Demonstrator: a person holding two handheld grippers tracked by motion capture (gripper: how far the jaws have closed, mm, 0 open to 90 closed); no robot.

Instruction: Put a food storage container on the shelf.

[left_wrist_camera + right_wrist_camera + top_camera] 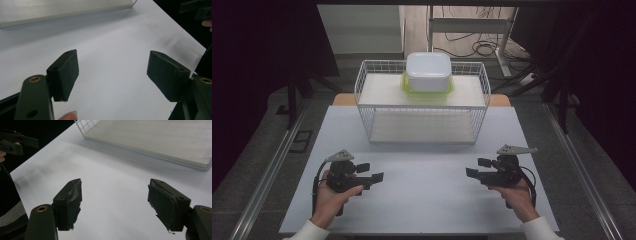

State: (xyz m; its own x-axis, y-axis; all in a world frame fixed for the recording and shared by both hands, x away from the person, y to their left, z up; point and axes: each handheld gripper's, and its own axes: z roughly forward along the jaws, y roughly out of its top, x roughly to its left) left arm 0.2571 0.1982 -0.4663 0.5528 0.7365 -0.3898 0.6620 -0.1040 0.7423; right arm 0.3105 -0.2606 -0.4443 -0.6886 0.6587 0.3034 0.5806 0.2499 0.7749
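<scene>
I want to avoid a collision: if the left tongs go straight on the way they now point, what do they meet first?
Probably the right tongs. In the high view the open left tongs point across the bare white table toward them, not at the wire rack. Depth is unclear, so they might pass beside them.

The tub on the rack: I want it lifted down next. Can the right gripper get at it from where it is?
Probably yes. The tub sits on top of the rack with nothing over it, and the right gripper is open over bare table.
</scene>
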